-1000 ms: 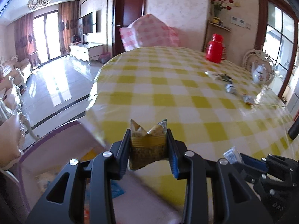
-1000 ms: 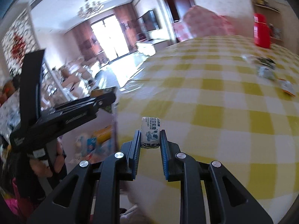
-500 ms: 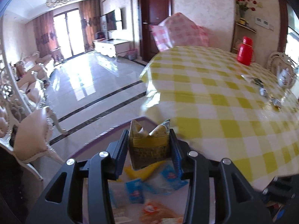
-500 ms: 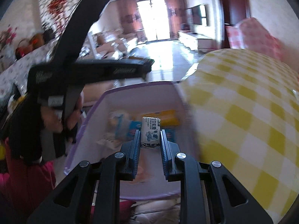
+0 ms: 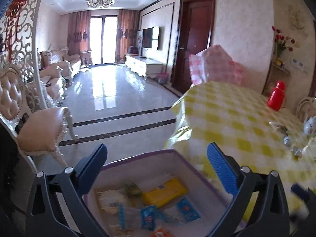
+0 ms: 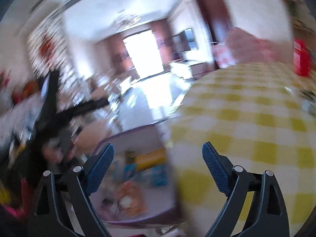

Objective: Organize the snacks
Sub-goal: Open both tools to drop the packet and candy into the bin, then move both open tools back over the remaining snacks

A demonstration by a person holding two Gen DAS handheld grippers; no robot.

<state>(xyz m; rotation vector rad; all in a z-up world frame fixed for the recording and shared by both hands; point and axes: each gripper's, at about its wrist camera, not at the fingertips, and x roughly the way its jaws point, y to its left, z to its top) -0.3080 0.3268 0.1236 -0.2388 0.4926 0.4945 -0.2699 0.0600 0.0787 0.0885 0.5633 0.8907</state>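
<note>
Purple-rimmed white plastic bin [image 5: 138, 159] is sitting beside the yellow-checked bench [image 5: 237, 122], holding wrapped snacks [image 5: 164, 193]. Both left gripper [image 5: 157, 169] and right gripper [image 6: 158, 165] are hovering wide open, empty (a drop-off step, apparently). Next they are needing the remaining wrappers [image 5: 286, 138] across the bench.

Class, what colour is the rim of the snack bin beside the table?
Purple: the bin's rim is a purple band above pale walls, sharpest in the left wrist view.

Sunlit glossy floor [image 5: 118, 90], ornate sofas [image 5: 59, 63]
</note>
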